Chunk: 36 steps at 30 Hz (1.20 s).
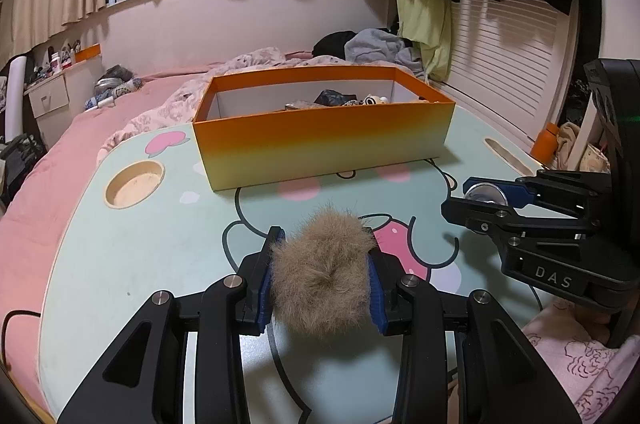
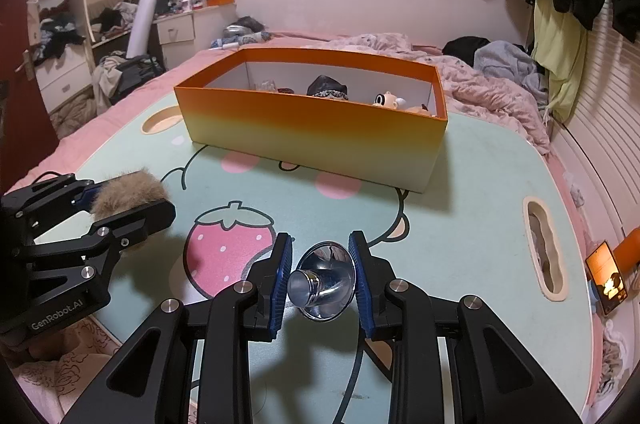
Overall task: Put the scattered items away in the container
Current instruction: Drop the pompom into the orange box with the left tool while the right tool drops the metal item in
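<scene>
My left gripper [image 1: 324, 244] is shut on a tan furry pom-pom [image 1: 322, 274], held a little above the mint tabletop [image 1: 140, 252]. In the right wrist view the pom-pom [image 2: 128, 190] shows at far left inside the left gripper [image 2: 132, 200]. My right gripper [image 2: 322, 244] is shut on a shiny metal funnel-shaped piece [image 2: 324, 282], its blue pads pressing both sides. From the left wrist view that right gripper [image 1: 476, 198] sits at the right with the metal piece [image 1: 486, 194] in it. The orange-to-yellow box [image 1: 320, 140], also [image 2: 316, 132], stands beyond both grippers and holds several small items.
The tabletop rests on a pink bed. It has a round cup recess [image 1: 134, 182] at the left and an oval slot [image 2: 544, 248] at the right. A lit phone [image 2: 606, 282] lies off the right edge. Rumpled bedding and clothes [image 2: 480, 64] lie behind the box.
</scene>
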Motion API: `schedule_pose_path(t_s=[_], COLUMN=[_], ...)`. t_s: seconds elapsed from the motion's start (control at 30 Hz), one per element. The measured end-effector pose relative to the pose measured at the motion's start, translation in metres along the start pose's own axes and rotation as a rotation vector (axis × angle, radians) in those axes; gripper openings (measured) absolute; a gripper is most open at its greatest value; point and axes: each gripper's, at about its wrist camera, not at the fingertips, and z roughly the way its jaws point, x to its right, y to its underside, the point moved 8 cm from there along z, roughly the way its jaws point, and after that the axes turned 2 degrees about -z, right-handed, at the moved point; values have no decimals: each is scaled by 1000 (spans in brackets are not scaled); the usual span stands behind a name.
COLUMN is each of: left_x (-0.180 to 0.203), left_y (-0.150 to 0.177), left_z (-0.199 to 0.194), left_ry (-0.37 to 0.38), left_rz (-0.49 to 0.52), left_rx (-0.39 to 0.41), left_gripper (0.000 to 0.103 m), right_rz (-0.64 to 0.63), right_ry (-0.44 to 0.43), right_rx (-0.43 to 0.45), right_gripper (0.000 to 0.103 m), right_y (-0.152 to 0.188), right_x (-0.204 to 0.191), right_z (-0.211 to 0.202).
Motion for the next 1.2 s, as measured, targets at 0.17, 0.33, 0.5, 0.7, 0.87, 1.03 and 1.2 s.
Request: schedule_pose_path(t_s=[0.17, 0.33, 0.5, 0.7, 0.87, 1.03, 1.2], left_x=[2, 3, 2, -1, -10, -6, -6], left_y=[-3, -22, -60, -104, -118, -123, -131], left_z=[-1, -4, -10, 1, 12, 18, 45], left_ry=[6, 19, 53, 52, 70, 52, 59], left_rz=[9, 12, -22, -11, -89, -60, -54], left_rx=[-2, 19, 73, 97, 95, 89, 30], left_gripper=[38, 38, 38, 38, 38, 38, 38], right_rz=[10, 42, 39, 29, 33, 48, 53], right_ry=[1, -18, 7, 9, 7, -30, -15], right_rx=[8, 36, 102, 181, 244, 234, 210], right_gripper=[28, 28, 28, 28, 28, 28, 28], right_y=[-2, -18, -50, -100, -121, -120, -126], right_x=[3, 11, 21, 31, 34, 32, 34], right_z=[-1, -8, -22, -30, -32, -22, -3])
